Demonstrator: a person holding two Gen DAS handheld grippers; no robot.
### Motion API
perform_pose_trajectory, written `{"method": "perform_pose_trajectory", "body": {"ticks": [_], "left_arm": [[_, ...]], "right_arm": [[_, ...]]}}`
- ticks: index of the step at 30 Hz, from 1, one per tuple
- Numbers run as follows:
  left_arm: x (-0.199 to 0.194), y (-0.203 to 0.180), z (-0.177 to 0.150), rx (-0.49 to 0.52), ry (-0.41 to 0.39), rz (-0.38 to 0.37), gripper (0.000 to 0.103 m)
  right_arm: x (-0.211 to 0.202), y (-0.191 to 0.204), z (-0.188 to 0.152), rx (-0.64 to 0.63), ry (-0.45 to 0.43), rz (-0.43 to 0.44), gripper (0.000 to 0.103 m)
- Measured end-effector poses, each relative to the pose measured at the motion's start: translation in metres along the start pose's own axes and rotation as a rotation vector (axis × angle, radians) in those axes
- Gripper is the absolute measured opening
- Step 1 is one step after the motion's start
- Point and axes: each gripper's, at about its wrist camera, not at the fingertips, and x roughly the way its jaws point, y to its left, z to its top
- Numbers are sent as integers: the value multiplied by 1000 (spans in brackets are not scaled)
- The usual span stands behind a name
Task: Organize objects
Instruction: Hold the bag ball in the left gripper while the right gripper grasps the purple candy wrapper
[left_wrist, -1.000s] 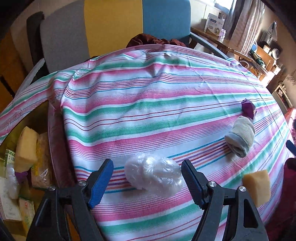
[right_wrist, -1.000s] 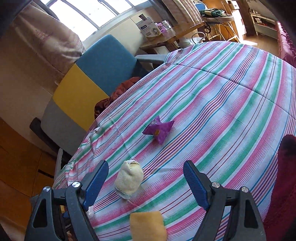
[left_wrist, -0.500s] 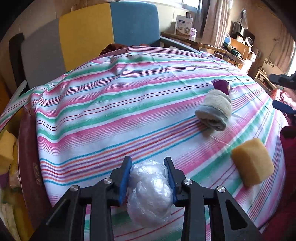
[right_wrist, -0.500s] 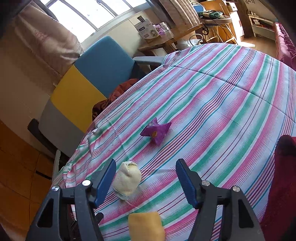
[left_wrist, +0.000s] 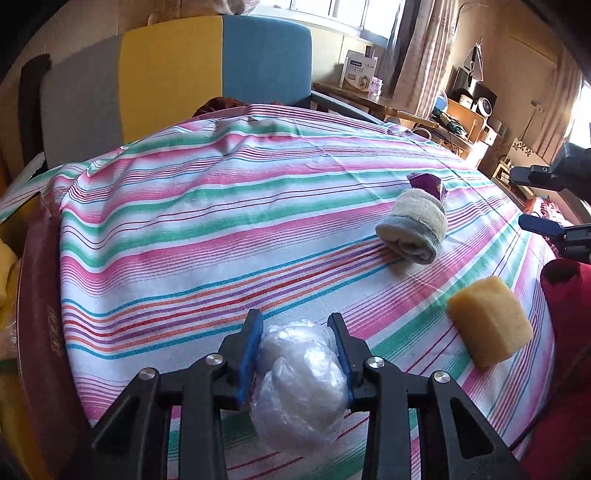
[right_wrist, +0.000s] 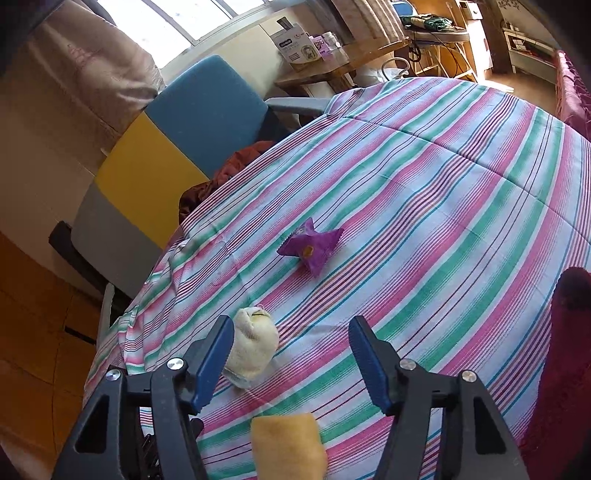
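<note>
Plastic-wrap bundle sits pinched inside the left claw; right claw gapes empty, rolled sock touching its left finger, sponge nearer.

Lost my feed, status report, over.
Left gripper shut on plastic bag wad. Right gripper open, empty, above sponge. Rolled sock, purple packet on cloth. Nothing in the way.

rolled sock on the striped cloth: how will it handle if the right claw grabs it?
The rolled sock looks soft, so it would probably squash between the fingers rather than slip. Its rounded roll may turn on the tablecloth if nudged. It seems light, and the roll could loosen. The right claw is open beside it.
</note>
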Motion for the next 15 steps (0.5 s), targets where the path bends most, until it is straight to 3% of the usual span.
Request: {"method": "perform_pose_trajectory", "body": {"ticks": [3,7,10,15], "left_arm": [[0,0,-1,-2,-4,-3,37],[0,2,-1,-10,-7,-11,37],[-1,3,-2,-11,-9,-13,38],[-1,4,-2,-16,-12,-18,38]], "right_arm": [[6,-4,0,30,42,4,66],[24,3,0,4,156,-51,66],[34,22,9,-103,183,-97,65],[65,50,37,-385,171,-239,65]]}}
